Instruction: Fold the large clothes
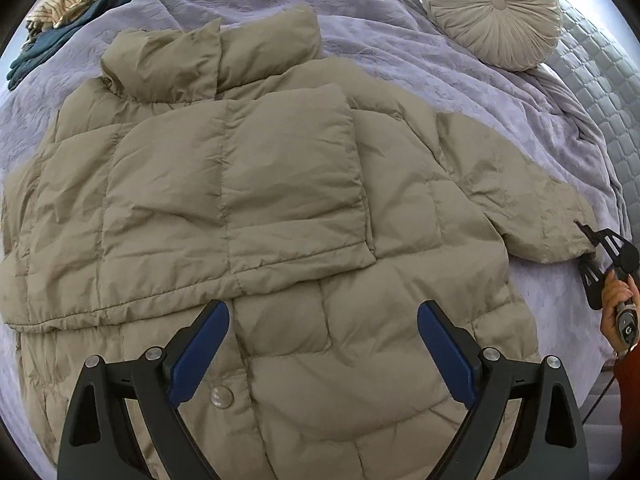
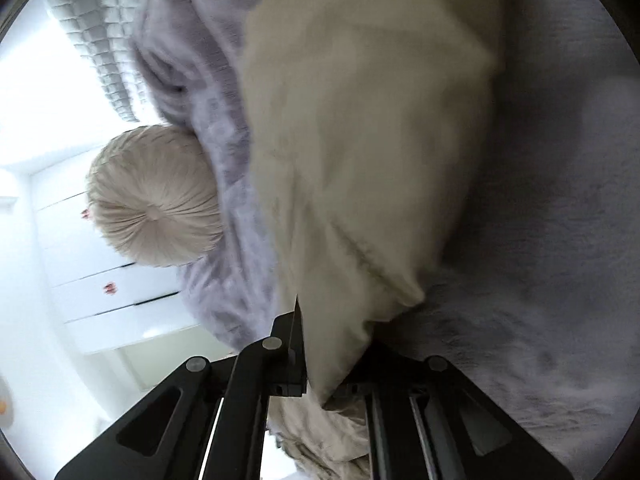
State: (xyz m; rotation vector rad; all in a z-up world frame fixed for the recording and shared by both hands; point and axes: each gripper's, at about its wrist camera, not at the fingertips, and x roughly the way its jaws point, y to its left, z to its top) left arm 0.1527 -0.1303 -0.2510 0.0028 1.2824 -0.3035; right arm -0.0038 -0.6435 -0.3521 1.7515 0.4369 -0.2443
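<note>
Lavender bedding covers the bed and serves as the work surface; a round pleated cushion lies at the upper right of the left wrist view, and a heap of striped and teal clothes at the upper left.

Task item: a beige puffer jacket lies spread flat, front up, filling the centre of that view, collar toward the top.

Progress: one sleeve is already folded across the chest. The other sleeve is unfolded and stretches toward the right edge of the frame. The sides and the hem also appear unfolded, so I judge the task roughly a third done.

Left gripper: hovers over the lower front of the jacket, pointing steeply down, jaws wide apart, nothing between them.

Right gripper: at the right edge of the left wrist view, held in the person's hand, tilted slightly down and rolled on its side. Its jaws are clamped on the cuff of the outstretched sleeve, as the right wrist view confirms at bottom centre.
</note>
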